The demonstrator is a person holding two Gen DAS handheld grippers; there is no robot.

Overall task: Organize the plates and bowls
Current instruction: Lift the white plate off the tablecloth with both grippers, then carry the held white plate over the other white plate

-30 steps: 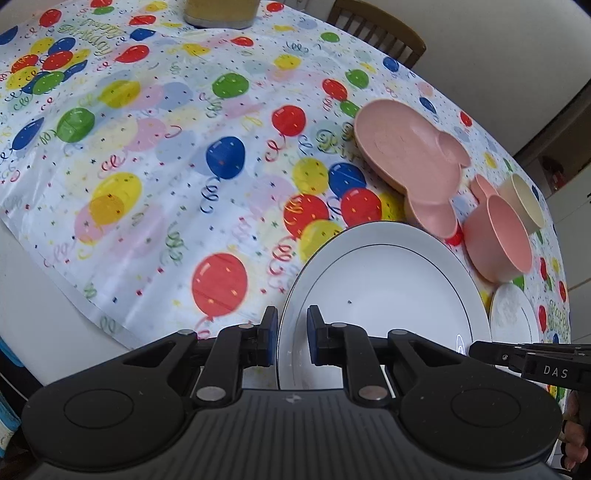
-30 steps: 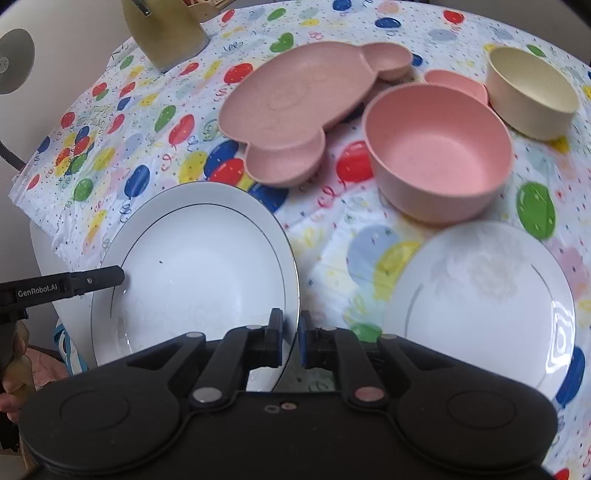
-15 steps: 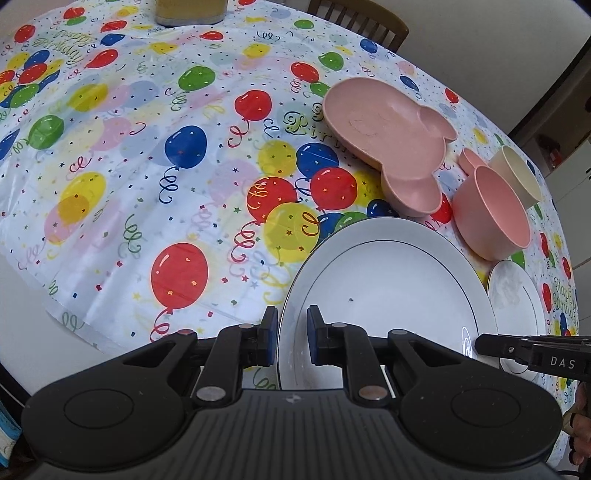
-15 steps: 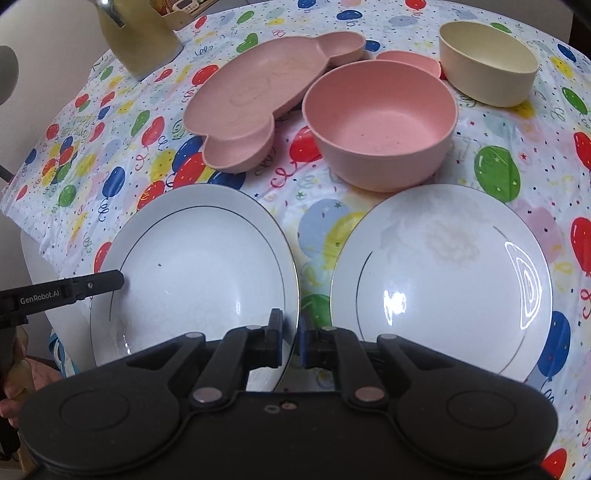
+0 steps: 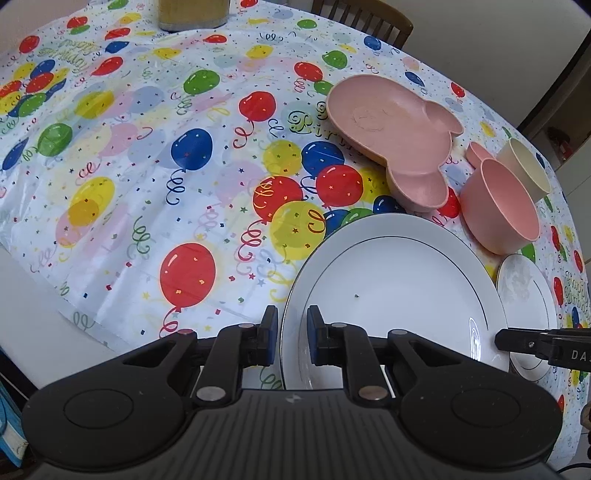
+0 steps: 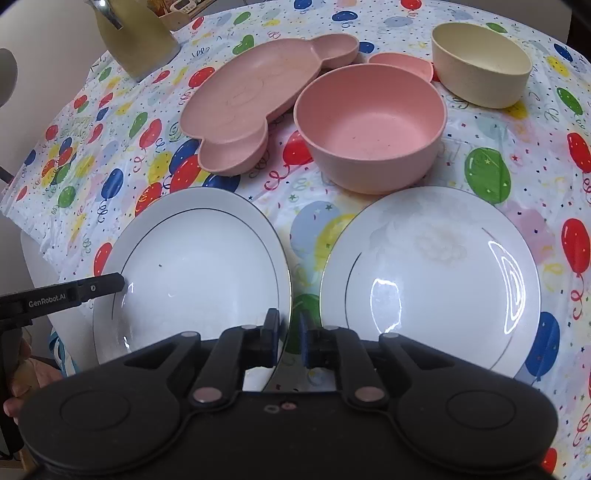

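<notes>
A large white plate (image 5: 399,280) with a thin dark rim line is held by both grippers. My left gripper (image 5: 291,336) is shut on its left edge. My right gripper (image 6: 287,338) is shut on its right edge; the plate also shows in the right wrist view (image 6: 199,266). A second white plate (image 6: 436,277) lies flat on the table just right of it, small in the left wrist view (image 5: 524,291). Behind them are a pink bowl (image 6: 369,122), a pink divided plate (image 6: 258,99), a small pink dish (image 6: 402,61) and a cream bowl (image 6: 480,62).
The table wears a balloon-print cloth (image 5: 147,155). A yellow-green container (image 6: 133,37) stands at the far left corner. A wooden chair (image 5: 364,16) is behind the table. The table's near left edge (image 5: 37,295) is bare white.
Both grippers with the large plate have moved forward over the table, toward the second white plate, which now lies close beside it. Grips unchanged.
</notes>
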